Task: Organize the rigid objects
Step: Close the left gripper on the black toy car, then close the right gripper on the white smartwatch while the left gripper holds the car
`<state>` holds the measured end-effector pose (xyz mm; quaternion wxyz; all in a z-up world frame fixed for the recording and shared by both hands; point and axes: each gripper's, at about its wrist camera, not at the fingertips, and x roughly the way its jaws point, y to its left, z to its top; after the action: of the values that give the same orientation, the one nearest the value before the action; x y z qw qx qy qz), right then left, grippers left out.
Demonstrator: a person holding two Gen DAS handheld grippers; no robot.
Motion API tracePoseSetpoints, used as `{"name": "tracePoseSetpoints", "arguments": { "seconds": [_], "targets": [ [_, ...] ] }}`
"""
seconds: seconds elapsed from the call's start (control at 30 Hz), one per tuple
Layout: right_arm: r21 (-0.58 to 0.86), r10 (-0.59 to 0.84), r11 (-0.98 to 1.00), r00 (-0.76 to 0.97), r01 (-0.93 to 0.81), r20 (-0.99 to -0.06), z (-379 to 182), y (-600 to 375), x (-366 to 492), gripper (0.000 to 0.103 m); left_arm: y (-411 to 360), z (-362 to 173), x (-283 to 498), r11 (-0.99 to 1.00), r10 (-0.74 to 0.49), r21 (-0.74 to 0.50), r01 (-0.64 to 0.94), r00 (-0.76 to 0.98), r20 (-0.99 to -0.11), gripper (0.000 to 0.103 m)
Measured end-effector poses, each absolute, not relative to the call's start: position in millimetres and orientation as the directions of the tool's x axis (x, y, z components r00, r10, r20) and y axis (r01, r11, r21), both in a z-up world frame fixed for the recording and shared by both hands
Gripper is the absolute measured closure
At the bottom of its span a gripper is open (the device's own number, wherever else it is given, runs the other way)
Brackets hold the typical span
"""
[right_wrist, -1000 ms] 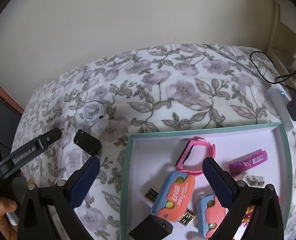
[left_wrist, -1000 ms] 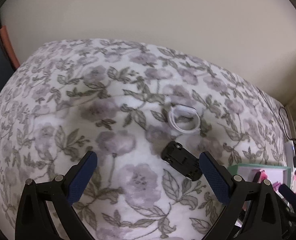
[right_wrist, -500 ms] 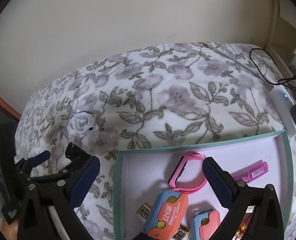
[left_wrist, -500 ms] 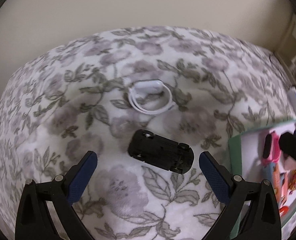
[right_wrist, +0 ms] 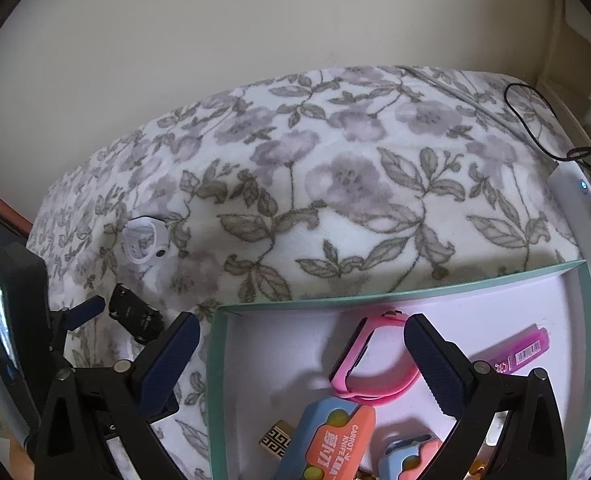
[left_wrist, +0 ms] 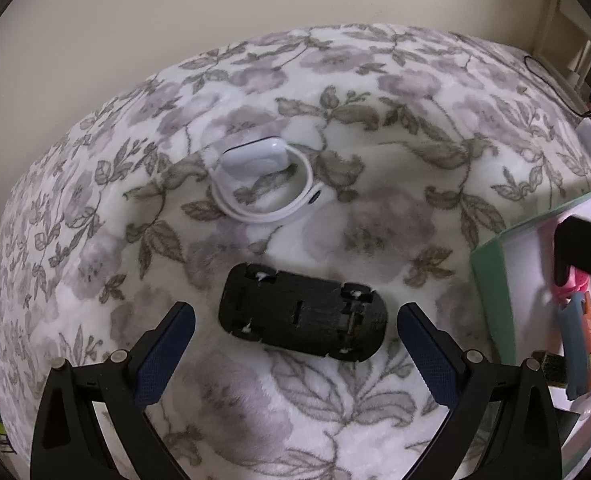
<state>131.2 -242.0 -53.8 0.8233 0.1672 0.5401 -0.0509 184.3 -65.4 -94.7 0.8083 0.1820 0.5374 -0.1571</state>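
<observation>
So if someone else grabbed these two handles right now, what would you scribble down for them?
Left gripper: open, empty, fingers either side of the black toy car, which lies wheels-up on the floral blanket.
Right gripper: open, empty, over the green-rimmed tray.
Done: pink watch band, purple stick and carrot knife are in the tray.
Left: car and white coiled cable are outside it.

Dim, soft indoor light, evenly spread, no glare. Heavy fisheye bending in both views, with black vignette at the corners. Faint shadow beneath the overturned black plastic toy car (left_wrist: 302, 317), falling toward 6 o'clock. Soft shadow at 9 o'clock of the pink rubber wristband (right_wrist: 375, 364). Slight blur across the floral fleece blanket (left_wrist: 375, 140).
</observation>
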Motion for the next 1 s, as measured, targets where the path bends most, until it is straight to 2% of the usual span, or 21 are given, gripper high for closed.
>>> {"name": "tracePoseSetpoints", "arguments": {
  "seconds": [0.13, 0.27, 0.63, 1.0],
  "targets": [
    [0.22, 0.098, 0.94, 0.407, 0.263, -0.908, -54.7, -240.8, 131.1, 0.0, -70.0, -95.2, 182.1, 0.872, -0.067, 0.14, 0.469, 0.398, -0.915, 0.003],
    [0.212, 0.095, 0.944, 0.405, 0.253, -0.909, -53.5, -237.5, 131.6, 0.0, -67.7, -95.1, 183.0, 0.873, -0.101, 0.105, 0.477, 0.386, -0.917, 0.023],
    [0.188, 0.087, 0.959, 0.415, 0.211, -0.906, -50.3, -221.0, 134.7, 0.0, -47.3, -82.7, 189.8, 0.895, -0.149, 0.043, 0.444, 0.39, -0.909, 0.025],
    [0.179, 0.121, 0.98, 0.457, 0.085, -0.881, -27.8, -167.4, 179.9, 0.0, 31.4, -58.8, 214.4, 0.979, -0.124, -0.041, 0.198, 0.429, -0.895, 0.025]
  ]
}}
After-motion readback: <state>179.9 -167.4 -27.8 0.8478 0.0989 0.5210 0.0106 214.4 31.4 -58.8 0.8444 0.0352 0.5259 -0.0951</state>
